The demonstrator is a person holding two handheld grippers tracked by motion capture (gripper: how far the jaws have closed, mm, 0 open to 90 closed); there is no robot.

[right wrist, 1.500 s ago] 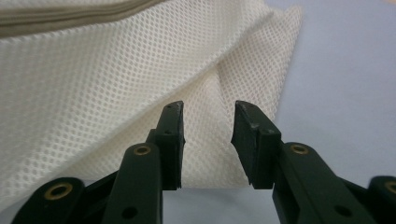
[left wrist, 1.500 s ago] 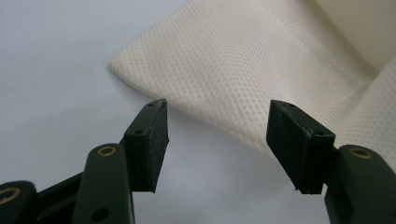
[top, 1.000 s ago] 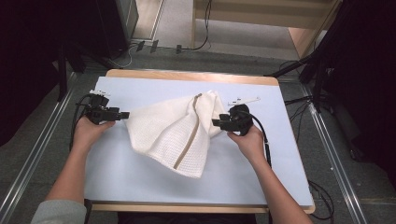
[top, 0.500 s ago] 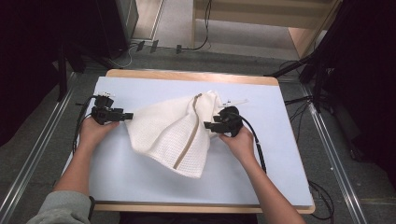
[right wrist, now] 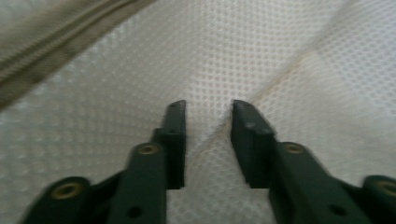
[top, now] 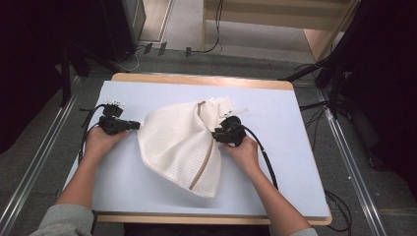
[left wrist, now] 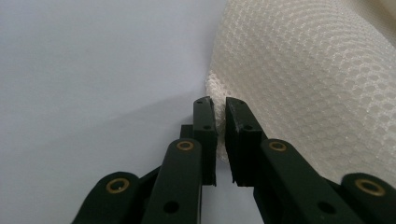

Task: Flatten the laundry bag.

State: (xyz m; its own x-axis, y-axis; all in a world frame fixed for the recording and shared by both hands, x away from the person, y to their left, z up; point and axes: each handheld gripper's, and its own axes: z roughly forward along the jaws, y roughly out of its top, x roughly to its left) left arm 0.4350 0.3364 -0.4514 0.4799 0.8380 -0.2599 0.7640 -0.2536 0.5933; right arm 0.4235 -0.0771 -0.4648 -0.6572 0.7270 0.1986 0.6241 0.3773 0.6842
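The left hand-held gripper (left wrist: 220, 105) pinches the white cloth's (top: 179, 142) left edge; the right hand-held gripper (right wrist: 206, 112) gapes over its folds, with bare table (top: 290, 162) on both sides.

Waffle-knit cloth (top: 177, 142), matt.

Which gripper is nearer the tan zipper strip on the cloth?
Right. The right gripper sits beside the zipper strip, jaws parted over the cloth near it. The left gripper pinches the cloth's far left edge, well away from the strip.
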